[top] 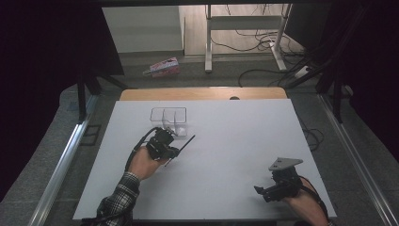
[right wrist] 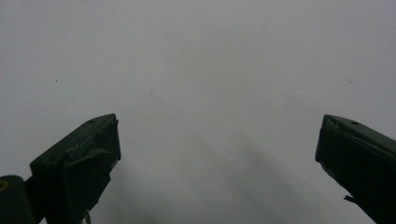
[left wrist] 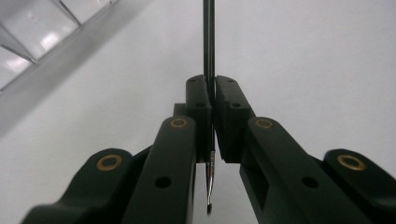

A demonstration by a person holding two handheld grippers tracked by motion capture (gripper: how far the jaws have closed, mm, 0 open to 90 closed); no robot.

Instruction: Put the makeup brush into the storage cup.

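A thin black pen-like rod (top: 187, 142) sticks out toward the upper right from my left gripper (top: 175, 151), which is shut on it left of the table's middle. In the left gripper view the two pads (left wrist: 200, 100) clamp the rod (left wrist: 208, 42); its pointed tip hangs below them. A clear plastic divided box (top: 168, 110) stands just behind that hand, and its wall appears at the upper left (left wrist: 32, 32). My right gripper (top: 262, 192) rests low near the front right edge. It stands open (right wrist: 219, 135) over bare white surface, with nothing between the jaws.
The white tabletop (top: 235, 136) lies on a wooden table whose far edge (top: 202, 93) shows behind it. Beyond it on the floor are a pink package (top: 162, 67), desk legs (top: 207, 42) and cables (top: 263, 44). Metal rails run along both sides.
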